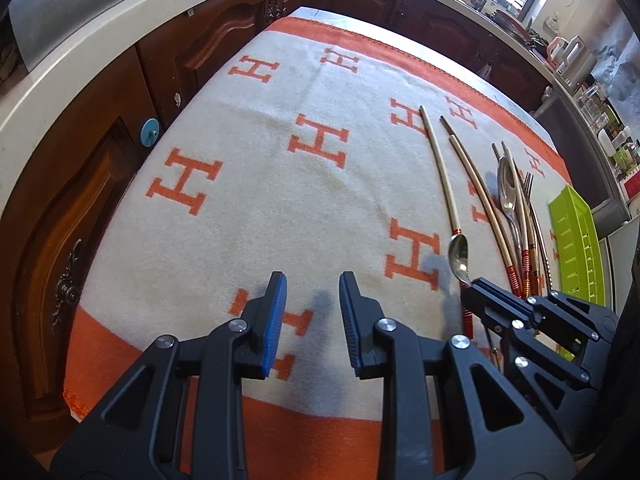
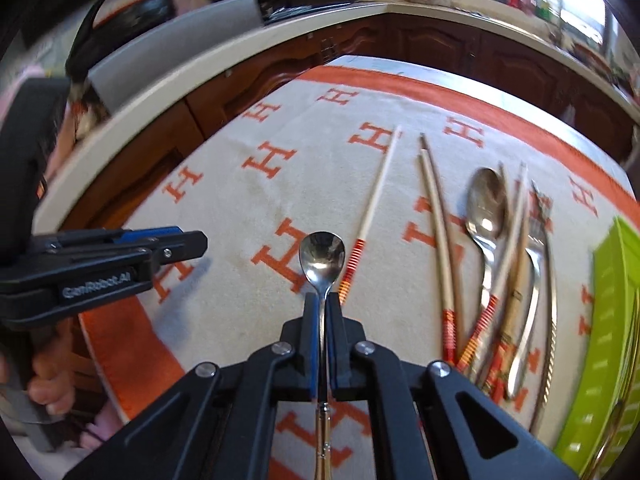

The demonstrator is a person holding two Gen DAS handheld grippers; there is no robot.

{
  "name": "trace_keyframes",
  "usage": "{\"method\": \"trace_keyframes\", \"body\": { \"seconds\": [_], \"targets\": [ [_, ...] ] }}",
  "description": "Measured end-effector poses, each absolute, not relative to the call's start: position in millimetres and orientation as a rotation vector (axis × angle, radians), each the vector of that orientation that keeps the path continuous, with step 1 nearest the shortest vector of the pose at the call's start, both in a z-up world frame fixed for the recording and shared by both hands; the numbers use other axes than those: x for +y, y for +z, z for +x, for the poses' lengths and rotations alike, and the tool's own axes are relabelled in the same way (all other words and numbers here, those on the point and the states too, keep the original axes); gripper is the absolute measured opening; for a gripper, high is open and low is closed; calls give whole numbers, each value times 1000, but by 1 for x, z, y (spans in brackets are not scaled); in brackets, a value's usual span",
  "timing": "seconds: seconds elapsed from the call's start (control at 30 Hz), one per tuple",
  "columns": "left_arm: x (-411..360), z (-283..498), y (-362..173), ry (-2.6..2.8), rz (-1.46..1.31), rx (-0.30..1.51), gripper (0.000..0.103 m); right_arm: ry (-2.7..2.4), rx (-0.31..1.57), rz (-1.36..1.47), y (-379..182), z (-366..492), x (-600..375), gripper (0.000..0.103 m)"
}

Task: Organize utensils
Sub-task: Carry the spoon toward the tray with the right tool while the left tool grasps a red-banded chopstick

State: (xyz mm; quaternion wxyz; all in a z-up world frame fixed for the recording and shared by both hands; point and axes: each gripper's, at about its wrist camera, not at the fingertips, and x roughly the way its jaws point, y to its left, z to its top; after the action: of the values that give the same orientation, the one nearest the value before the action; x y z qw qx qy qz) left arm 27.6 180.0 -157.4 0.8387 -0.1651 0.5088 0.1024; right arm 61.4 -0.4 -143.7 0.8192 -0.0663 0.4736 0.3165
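From the left wrist, the left tool (image 1: 313, 312) hangs with its blue-padded fingers apart and nothing between them above the orange-and-cream blanket (image 1: 248, 168) on the worktop, while the right tool (image 1: 474, 285) at the side pinches a small spoon (image 1: 459, 257) near the chopsticks (image 1: 478, 190). From the right wrist, the right tool (image 2: 321, 308) is clamped on that spoon's (image 2: 322, 255) handle, bowl forward. The blurred pile holds a larger spoon (image 2: 487, 210) and fork (image 2: 538, 240) beside a cut-off green tray (image 2: 612, 320), with dark wooden cabinets (image 2: 440, 46) behind.

Left tongs (image 1: 313, 292) agape and level; right tongs (image 2: 321, 300) clamped tight, angled forward.
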Motion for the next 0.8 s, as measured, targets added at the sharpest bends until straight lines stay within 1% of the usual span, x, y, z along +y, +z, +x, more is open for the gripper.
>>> {"method": "trace_keyframes", "body": {
  "seconds": [0.23, 0.5, 0.7, 0.8],
  "targets": [
    [159, 39, -147, 176, -306, 1077, 24, 606, 987, 32, -117, 57, -60, 3],
    [124, 69, -143, 96, -277, 1104, 24, 487, 914, 181, -84, 49, -133, 3],
    [99, 103, -142, 63, -272, 1116, 24, 336, 895, 279, -80, 53, -191, 3],
    [89, 120, -147, 66, -267, 1133, 31, 257, 901, 300, -87, 59, -212, 3]
  ]
}}
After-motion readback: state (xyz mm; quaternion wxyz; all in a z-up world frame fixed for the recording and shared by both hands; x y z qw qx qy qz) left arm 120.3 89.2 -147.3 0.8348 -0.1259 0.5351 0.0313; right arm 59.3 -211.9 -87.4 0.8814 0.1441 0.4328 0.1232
